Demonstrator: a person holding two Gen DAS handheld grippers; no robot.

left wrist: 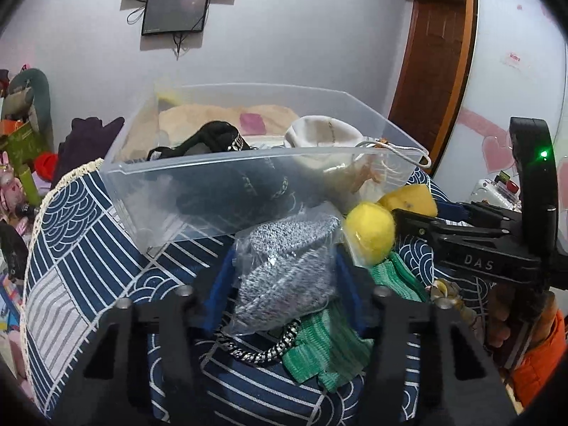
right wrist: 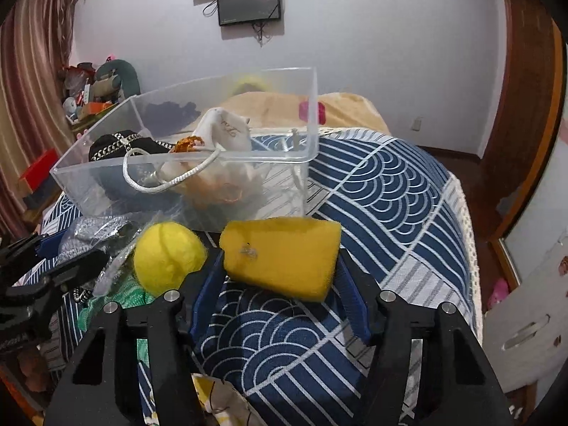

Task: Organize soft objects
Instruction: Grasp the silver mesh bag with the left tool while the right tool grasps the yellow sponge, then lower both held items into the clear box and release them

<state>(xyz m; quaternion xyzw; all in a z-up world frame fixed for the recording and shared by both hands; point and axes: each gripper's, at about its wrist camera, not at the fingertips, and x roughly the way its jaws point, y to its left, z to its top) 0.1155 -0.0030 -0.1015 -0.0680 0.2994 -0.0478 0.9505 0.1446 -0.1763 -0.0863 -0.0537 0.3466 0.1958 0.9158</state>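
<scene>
Left gripper (left wrist: pixel 284 284) jaws are clamped on the bagged grey knit (left wrist: pixel 284 266); right gripper (right wrist: pixel 280 277) jaws are closed on the yellow sponge (right wrist: pixel 280 255). Both lie on the bed, just before the clear bin (left wrist: pixel 248 170). Each is best lifted clear of the near wall before release.

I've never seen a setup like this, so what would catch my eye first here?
Probably the yellow sponge, held between the right gripper jaws on the blue patterned cloth. Beside it lies a yellow ball, and the left gripper grips a bagged grey knit. Behind them stands a clear bin, already holding soft things.
</scene>
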